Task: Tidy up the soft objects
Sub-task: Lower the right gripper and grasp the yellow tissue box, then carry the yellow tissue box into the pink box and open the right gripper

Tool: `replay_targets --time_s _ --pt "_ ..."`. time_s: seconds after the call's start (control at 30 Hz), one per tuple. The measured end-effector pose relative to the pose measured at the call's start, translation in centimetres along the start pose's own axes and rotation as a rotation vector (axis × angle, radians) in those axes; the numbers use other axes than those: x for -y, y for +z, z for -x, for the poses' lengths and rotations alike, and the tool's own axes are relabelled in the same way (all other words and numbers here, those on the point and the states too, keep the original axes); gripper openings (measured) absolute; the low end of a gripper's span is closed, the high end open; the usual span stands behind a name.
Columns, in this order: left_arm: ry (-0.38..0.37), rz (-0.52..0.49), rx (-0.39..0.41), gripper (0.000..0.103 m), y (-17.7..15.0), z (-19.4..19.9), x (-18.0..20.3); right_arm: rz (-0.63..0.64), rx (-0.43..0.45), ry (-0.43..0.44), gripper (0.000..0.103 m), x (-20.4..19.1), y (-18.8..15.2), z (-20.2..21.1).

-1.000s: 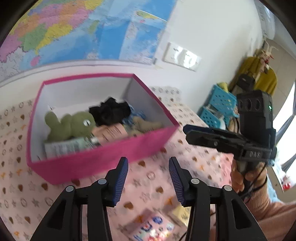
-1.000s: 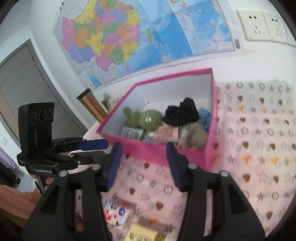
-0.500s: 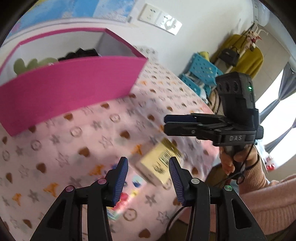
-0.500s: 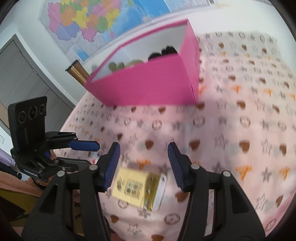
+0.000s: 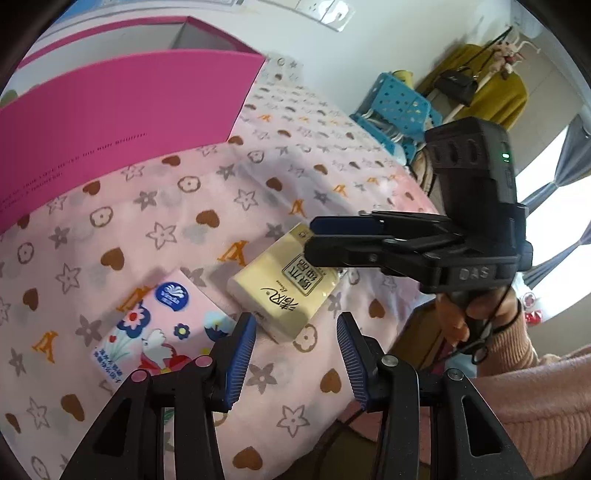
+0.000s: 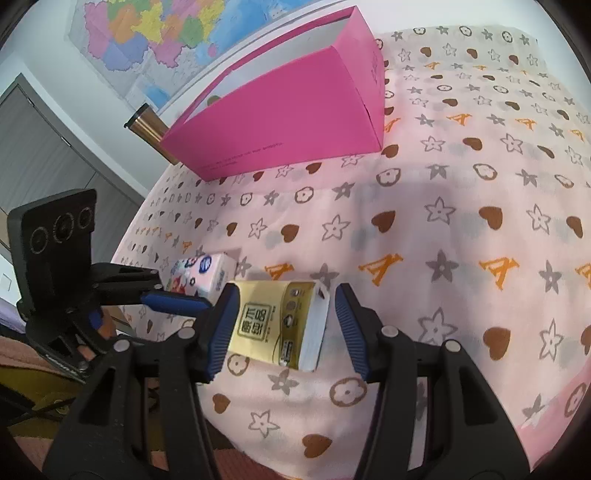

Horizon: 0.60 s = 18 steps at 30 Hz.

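Note:
A yellow tissue pack (image 6: 280, 325) lies on the pink patterned cloth (image 6: 443, 221); it also shows in the left wrist view (image 5: 284, 291). My right gripper (image 6: 286, 325) is open with its jaws on either side of the pack. A pink floral tissue pack (image 5: 155, 332) lies beside it, seen too in the right wrist view (image 6: 201, 271). My left gripper (image 5: 295, 354) is open and empty, just in front of both packs. The pink box (image 6: 288, 107) stands farther back, its contents hidden.
A wall map (image 6: 166, 33) hangs behind the box. A brass-coloured tube (image 6: 147, 129) stands left of the box. Blue crates (image 5: 399, 107) and a coat rack (image 5: 491, 70) are beyond the bed's far side. The cloth's edge falls away near both grippers.
Both grippers have dropped from above the box down toward the near edge. The right gripper now straddles the yellow pack. The box's contents have gone out of sight.

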<state>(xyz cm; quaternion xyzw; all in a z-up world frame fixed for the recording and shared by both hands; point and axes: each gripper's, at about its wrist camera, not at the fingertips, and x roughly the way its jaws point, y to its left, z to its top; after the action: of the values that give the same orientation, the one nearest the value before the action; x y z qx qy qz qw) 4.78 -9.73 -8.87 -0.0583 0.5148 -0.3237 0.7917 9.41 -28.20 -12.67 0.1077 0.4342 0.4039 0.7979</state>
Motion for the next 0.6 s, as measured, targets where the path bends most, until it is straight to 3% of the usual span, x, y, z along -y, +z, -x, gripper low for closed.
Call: replay_targets --time_s 0.23,0.43,0.5,0.6 --pt "0.088 -0.007 -0.006 0.042 0.0 -1.1 0.7 -0.009 0.002 0.000 0.056 0.2 -0.7 0.2" --pt "0.114 0.005 -0.014 0.032 0.0 -1.5 0.6 -0.006 -0.003 0.017 0.056 -0.1 -1.0 0.0" --pt "0.108 0.009 -0.013 0.031 0.0 -1.6 0.6 -0.004 -0.008 0.021 0.047 -0.3 -1.1 -0.1" --pt "0.117 0.005 -0.006 0.030 0.1 -1.5 0.6 -0.003 -0.017 0.006 0.044 -0.3 -1.3 -0.4"
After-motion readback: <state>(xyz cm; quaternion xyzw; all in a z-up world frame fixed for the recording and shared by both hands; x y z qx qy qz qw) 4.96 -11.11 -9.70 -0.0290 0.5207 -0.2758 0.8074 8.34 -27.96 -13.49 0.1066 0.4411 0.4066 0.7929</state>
